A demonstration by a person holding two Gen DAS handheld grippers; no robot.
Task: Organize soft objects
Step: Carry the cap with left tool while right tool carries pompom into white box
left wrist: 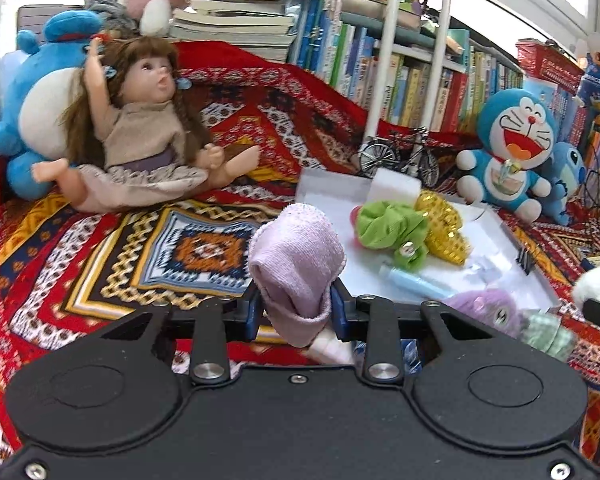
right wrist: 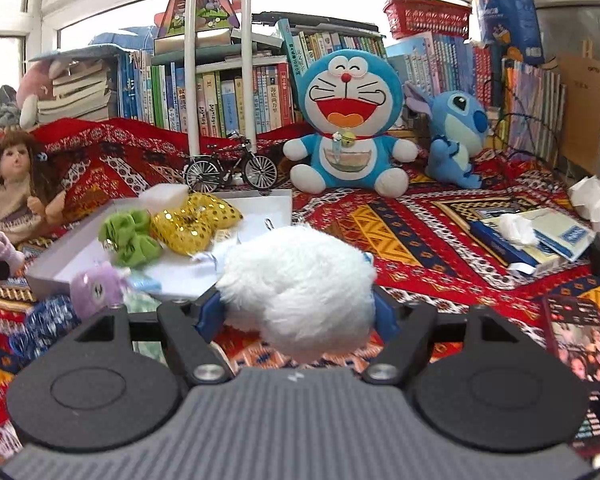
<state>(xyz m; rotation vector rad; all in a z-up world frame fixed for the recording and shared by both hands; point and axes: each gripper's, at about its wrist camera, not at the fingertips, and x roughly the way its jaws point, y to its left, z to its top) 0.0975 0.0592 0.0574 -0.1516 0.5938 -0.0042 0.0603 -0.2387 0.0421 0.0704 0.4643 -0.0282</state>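
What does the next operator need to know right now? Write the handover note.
Left gripper: shut on a rolled lilac sock, held above the patterned cloth.
Right gripper: shut on a white fluffy pom-pom.
White tray: already holds the green scrunchie, gold sequin pouch and white sponge block.
Left to do: place both held items; the purple fuzzy toy sits at the tray's near edge.
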